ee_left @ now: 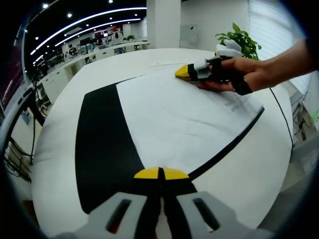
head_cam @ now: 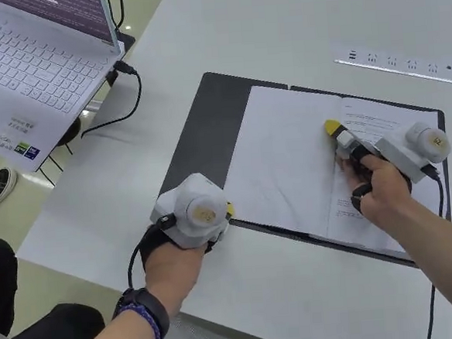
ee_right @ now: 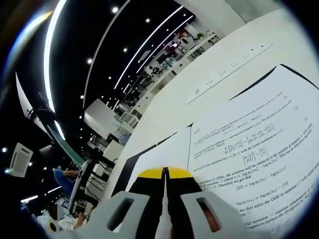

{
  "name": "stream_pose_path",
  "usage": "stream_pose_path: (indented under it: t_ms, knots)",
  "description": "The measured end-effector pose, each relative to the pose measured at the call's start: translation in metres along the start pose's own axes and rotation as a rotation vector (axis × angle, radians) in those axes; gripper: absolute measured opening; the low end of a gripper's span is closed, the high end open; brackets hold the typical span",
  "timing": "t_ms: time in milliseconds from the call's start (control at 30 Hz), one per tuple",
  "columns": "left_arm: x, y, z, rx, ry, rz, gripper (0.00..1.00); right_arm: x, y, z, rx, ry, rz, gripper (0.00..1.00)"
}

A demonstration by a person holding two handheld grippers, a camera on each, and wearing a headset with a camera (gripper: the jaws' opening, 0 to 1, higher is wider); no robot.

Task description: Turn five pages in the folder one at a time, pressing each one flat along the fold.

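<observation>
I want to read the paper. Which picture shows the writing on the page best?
The right gripper view: the printed page sits close, so its lines look big. The head view shows small, faint print. The left gripper view shows it far off, beside a hand.

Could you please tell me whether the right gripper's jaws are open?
No, the right gripper shows its yellow tips pressed together with no gap, beside the printed page.
</observation>
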State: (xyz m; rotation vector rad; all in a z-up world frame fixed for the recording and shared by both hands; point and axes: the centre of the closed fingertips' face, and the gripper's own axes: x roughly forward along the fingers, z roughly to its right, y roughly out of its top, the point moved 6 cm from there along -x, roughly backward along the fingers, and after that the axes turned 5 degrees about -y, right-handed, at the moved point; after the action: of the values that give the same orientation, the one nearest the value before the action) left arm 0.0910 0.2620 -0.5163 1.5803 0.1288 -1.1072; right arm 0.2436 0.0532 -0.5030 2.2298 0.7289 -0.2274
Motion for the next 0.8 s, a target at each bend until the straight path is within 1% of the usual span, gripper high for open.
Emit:
stream_pose_path:
  t_ms: [167,267,500,600,700,800]
  knots:
    - [0.000,0.000,0.000,-0.004,-0.001,0.006,0.00,0.011,0.010,0.001,-0.017,-0.011,-0.008,0.00]
    - [0.000,0.000,0.000,-0.006,-0.002,0.006,0.00,0.015,0.014,0.002,-0.008,-0.015,-0.002,0.00]
    - [0.000,-0.001,-0.001,-0.015,-0.006,0.011,0.00,0.021,0.018,0.008,-0.005,-0.009,0.007,0.00]
    - [0.000,0.000,-0.001,-0.012,-0.011,0.009,0.00,0.024,0.021,0.010,0.011,-0.009,0.017,0.00]
    - [0.000,-0.001,-0.001,-0.013,-0.012,0.009,0.00,0.028,0.025,0.012,0.031,-0.021,0.036,0.00]
    - [0.000,0.000,-0.001,-0.015,-0.011,0.009,0.00,0.029,0.026,0.013,0.047,-0.025,0.041,0.00]
